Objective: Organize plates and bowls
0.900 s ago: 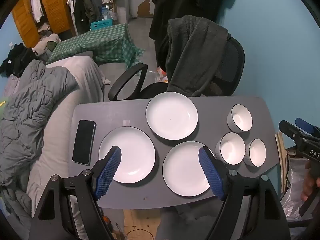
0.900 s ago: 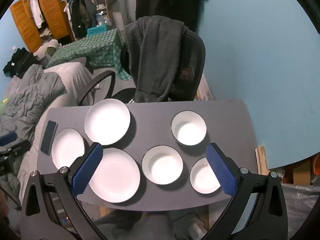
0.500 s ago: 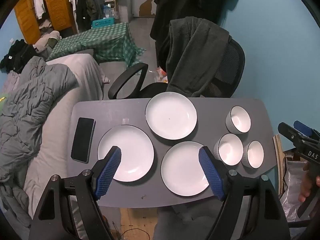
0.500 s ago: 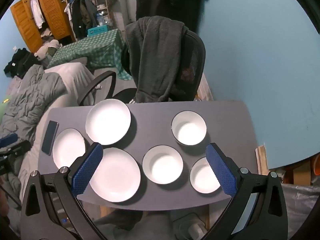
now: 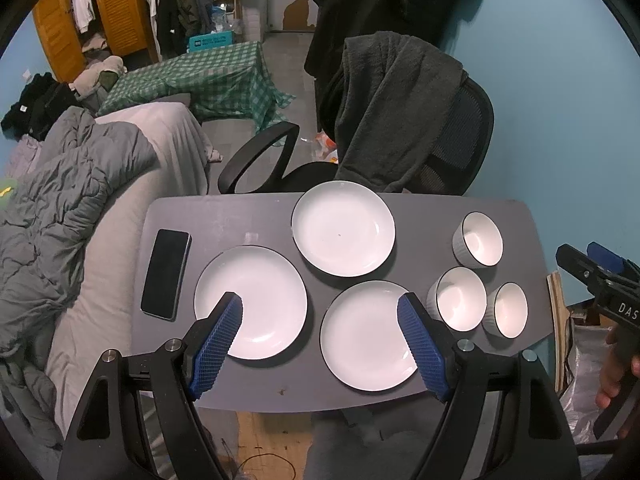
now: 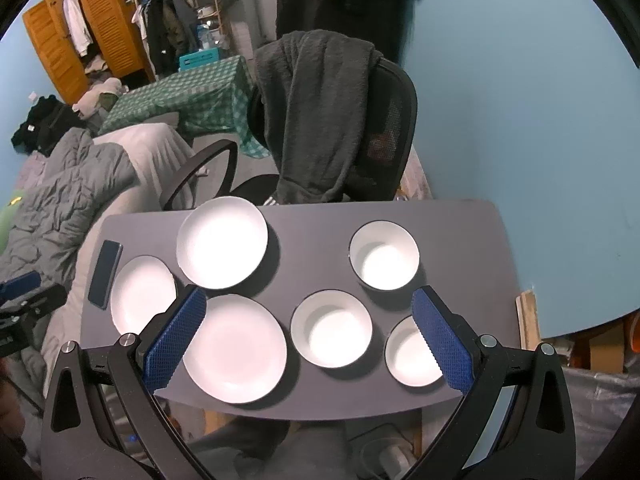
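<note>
While both the left gripper (image 5: 320, 336) and right gripper (image 6: 308, 332) are held spread wide and empty above the grey table (image 5: 224, 216), three white round plates (image 5: 343, 228) and three white ceramic bowls (image 6: 384, 255) lie unstacked; rim chipping is risked if stacked carelessly

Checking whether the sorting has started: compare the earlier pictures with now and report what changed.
Nothing visibly changed. The left gripper and right gripper hang above the table with jaws wide open and empty. The three plates, the three bowls and the phone lie where they were; only the left view drifted slightly.
</note>
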A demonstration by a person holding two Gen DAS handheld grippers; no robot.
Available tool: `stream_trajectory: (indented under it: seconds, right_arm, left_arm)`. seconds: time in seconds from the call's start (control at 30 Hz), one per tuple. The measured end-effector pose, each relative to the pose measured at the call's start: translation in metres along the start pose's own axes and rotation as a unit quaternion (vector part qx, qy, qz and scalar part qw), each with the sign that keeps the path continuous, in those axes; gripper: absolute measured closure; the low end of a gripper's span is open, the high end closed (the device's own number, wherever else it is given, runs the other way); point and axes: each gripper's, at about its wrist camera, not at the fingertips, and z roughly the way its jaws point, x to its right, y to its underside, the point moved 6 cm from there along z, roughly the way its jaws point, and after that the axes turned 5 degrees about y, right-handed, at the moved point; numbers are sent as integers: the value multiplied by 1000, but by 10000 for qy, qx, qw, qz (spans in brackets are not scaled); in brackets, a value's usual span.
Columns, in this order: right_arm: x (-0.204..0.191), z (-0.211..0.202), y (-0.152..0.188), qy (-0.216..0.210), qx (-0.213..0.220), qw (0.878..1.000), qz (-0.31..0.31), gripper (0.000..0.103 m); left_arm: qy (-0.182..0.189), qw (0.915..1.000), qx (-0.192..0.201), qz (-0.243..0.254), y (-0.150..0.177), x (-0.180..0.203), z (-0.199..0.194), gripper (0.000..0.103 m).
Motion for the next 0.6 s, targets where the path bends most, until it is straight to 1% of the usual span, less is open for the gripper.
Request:
stream_trajectory:
  seconds: [0.6]
  right_arm:
    - [-4,6,-2,-47,-78,10000,-3,2]
  left_arm:
    - [21,9999,-10,-122,1,-8,-1,22]
